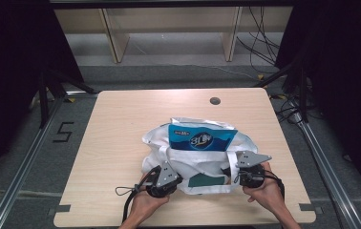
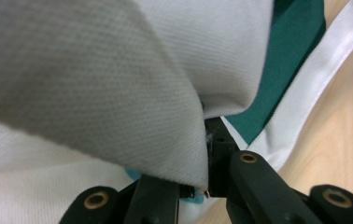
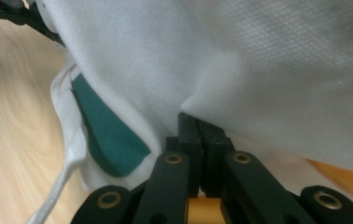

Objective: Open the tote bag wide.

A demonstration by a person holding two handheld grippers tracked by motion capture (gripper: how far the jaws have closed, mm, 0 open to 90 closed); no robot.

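Observation:
A white cloth tote bag (image 1: 202, 164) with a green print lies at the table's near middle. A blue-and-white package (image 1: 201, 137) stands out of its mouth. My left gripper (image 1: 175, 176) is at the bag's near-left corner, shut on a fold of the white fabric (image 2: 118, 93); the pinch shows at its jaw tips (image 2: 203, 179). My right gripper (image 1: 232, 173) holds the near-right corner, its jaws (image 3: 201, 135) pressed together on the white cloth (image 3: 258, 70). The green print (image 3: 111, 137) shows beside them.
The light wooden table (image 1: 121, 124) has a dark cable hole (image 1: 215, 100) at the far middle. A white bag strap (image 3: 60, 186) trails on the wood. The left gripper's cable (image 1: 127, 192) loops near the front edge. Wooden shelving (image 1: 169, 28) stands beyond the table.

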